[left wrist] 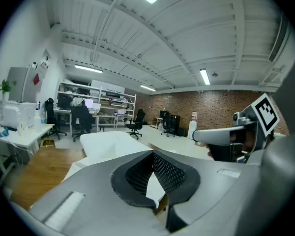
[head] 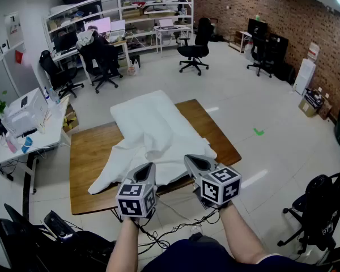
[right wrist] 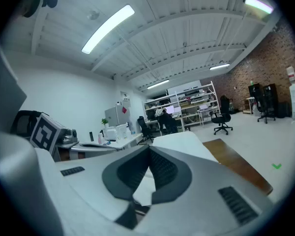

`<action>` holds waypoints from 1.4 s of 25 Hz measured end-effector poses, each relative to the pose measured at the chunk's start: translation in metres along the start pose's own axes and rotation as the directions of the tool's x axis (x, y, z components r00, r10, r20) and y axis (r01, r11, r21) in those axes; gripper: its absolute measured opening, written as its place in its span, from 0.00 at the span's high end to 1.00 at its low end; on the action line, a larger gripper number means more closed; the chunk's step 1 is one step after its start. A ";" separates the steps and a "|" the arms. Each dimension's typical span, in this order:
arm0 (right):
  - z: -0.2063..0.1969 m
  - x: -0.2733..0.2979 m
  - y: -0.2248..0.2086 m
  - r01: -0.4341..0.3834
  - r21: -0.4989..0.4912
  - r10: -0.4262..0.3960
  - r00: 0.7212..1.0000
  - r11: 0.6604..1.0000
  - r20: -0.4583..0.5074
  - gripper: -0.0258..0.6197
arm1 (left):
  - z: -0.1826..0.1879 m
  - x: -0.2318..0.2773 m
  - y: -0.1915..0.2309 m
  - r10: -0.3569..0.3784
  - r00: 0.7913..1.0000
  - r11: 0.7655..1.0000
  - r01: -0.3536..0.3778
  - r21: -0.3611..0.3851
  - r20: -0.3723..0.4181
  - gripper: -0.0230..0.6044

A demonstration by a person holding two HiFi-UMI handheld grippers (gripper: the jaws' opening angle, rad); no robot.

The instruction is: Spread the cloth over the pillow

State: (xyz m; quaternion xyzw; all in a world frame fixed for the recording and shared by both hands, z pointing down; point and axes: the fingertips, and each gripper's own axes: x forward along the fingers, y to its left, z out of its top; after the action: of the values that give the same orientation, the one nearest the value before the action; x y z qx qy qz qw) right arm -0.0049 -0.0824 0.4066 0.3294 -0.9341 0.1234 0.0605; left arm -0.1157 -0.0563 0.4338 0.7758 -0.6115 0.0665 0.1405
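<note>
At the far left, a white desk (head: 42, 132) crowded with a printer is standing just beside the wooden table (head: 88, 152), leaving only a narrow gap along that edge. The table's left half is lying bare, its smooth brown grain showing. The left gripper (head: 148, 168), grey and wedge-shaped, is reaching over the table's near edge, its ribbed black pads closed on the hem of the white cloth (head: 156, 149). The cloth is lying soft and crumpled across the table's middle, one corner trailing toward the near left edge, its far part lying against the flat, rectangular white pillow (head: 144, 111), which is resting at the table's far edge. Just to the right, the right gripper (head: 189, 160) is likewise pinching the cloth's near hem, jaws tight together. Beyond the table's rounded right corner, pale glossy floor (head: 238, 95) is stretching wide open toward a red brick wall (head: 283, 21), with black office chairs well apart.
</note>
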 end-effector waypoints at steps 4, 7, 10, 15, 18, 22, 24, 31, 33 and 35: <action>-0.001 0.005 0.002 -0.010 -0.002 0.010 1.000 1.000 -0.006 0.95 | -0.008 0.009 0.021 0.077 0.997 0.997 -0.078 0.015 0.003 0.95; -0.004 0.008 0.000 -0.011 -0.002 0.011 1.000 1.000 -0.013 0.95 | -0.010 0.020 0.037 0.116 0.993 0.993 -0.117 0.020 0.010 0.95; -0.003 0.010 -0.005 -0.009 -0.006 0.009 1.000 1.000 -0.019 0.95 | -0.014 0.034 0.050 0.117 0.993 0.993 -0.116 0.013 -0.008 0.89; 0.002 0.015 -0.016 0.003 -0.012 -0.003 1.000 1.000 -0.018 0.95 | -0.032 0.062 0.071 0.122 0.990 0.992 -0.120 0.025 -0.070 0.71; 0.005 0.017 -0.021 0.012 -0.019 -0.013 1.000 1.000 -0.017 0.95 | -0.043 0.079 0.080 0.117 0.987 0.993 -0.115 0.028 -0.108 0.71; 0.006 0.015 -0.034 0.042 -0.024 -0.043 0.999 0.999 -0.017 0.95 | -0.051 0.100 0.084 0.099 0.986 0.995 -0.096 0.028 -0.135 0.71; 0.007 0.012 -0.040 0.056 -0.026 -0.057 0.998 0.998 -0.015 0.95 | -0.052 0.106 0.085 0.096 0.986 0.995 -0.094 0.019 -0.137 0.71; 0.005 -0.005 -0.060 0.109 -0.021 -0.110 0.994 0.994 -0.019 0.95 | -0.055 0.115 0.088 0.107 0.985 0.994 -0.106 0.014 -0.138 0.78; 0.002 -0.012 -0.066 0.121 -0.016 -0.121 0.992 0.993 -0.021 0.95 | -0.053 0.114 0.087 0.122 0.984 0.993 -0.120 0.025 -0.132 0.91; -0.001 -0.018 -0.074 0.134 -0.005 -0.135 0.991 0.991 -0.026 0.95 | -0.047 0.111 0.084 0.122 0.985 0.992 -0.119 0.032 -0.123 0.92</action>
State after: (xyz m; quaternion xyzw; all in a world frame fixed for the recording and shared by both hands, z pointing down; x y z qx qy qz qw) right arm 0.0553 -0.1268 0.4181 0.3898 -0.9091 0.1218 0.0818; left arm -0.1662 -0.1633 0.5209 0.7333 -0.6466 0.1307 0.1644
